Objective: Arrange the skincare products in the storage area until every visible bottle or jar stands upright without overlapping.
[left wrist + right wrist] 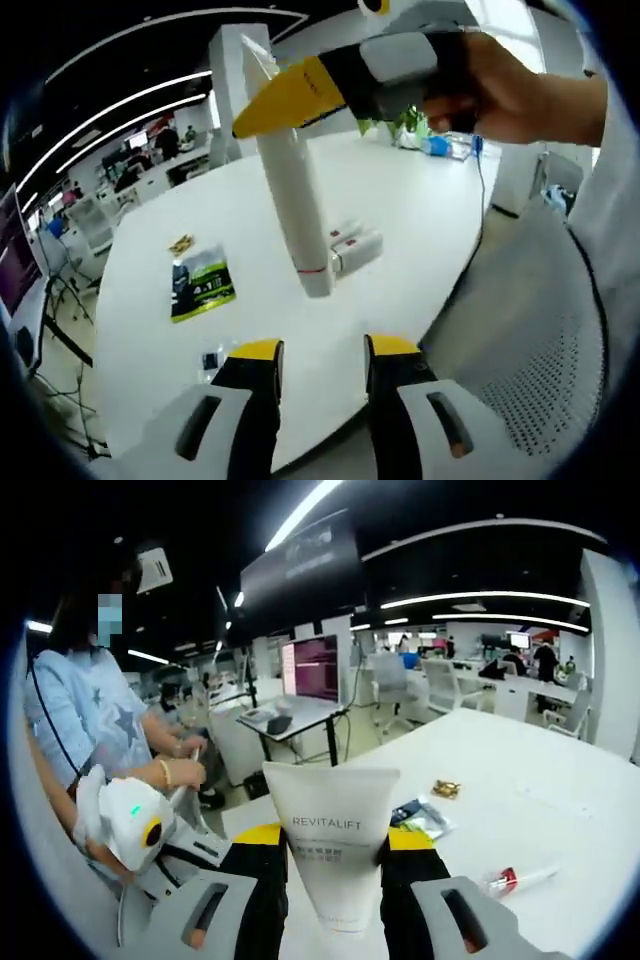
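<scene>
White tabletop (150, 330) is spreading beneath my left gripper (322, 362) in the left gripper view, and its two yellow-tipped jaws are standing well apart with nothing between them, hovering over the near edge. Ahead, my right gripper (300, 95) is coming in from the right, a hand (520, 95) wrapped round its grip, and it is pinching a long white tube (292, 190) near the flat end so the capped end hangs down over the table. Just behind the tube's cap a small white product with red marking (355, 245) is lying on its side. A green sachet (200, 282) and a small gold-wrapped item (181, 242) are lying further left.

In the right gripper view, the same tube (333, 830), printed REVITALIFT, is sitting squeezed between my right jaws, its wide crimped end fanning up toward the lens. I am judging it is being carried cap-down so it can be stood on its cap. On the table to the right a small clear tube with a red cap (520, 880) is lying flat.
</scene>
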`<action>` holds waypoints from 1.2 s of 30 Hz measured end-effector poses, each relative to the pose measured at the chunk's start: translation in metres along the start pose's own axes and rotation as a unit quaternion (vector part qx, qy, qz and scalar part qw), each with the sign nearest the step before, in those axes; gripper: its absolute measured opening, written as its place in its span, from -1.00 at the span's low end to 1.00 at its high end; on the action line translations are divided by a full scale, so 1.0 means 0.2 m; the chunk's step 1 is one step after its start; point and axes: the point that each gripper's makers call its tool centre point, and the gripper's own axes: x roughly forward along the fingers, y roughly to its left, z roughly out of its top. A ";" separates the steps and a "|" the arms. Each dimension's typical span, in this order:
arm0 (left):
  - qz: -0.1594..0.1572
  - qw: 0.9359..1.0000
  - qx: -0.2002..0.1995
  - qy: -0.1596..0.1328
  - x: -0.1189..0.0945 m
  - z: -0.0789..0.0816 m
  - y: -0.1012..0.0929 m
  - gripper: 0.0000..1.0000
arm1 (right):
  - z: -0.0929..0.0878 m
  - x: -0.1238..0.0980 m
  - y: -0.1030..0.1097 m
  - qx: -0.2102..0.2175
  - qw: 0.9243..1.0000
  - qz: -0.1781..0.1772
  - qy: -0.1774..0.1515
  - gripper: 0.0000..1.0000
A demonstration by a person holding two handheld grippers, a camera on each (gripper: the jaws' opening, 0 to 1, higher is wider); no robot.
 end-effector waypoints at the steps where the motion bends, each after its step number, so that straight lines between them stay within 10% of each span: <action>1: 0.004 1.000 0.013 0.005 0.01 -0.01 0.00 -0.48 | 0.01 0.00 -0.02 0.000 1.000 -0.003 0.000 -0.41; 24: 0.010 0.998 -0.002 0.059 0.07 -0.13 0.02 -0.44 | 0.13 0.00 -0.57 0.025 0.996 -0.086 0.001 -0.40; 36: 0.003 0.997 -0.009 0.081 0.07 -0.18 0.00 -0.71 | 0.04 0.08 -0.77 0.051 0.992 -0.112 0.012 -0.40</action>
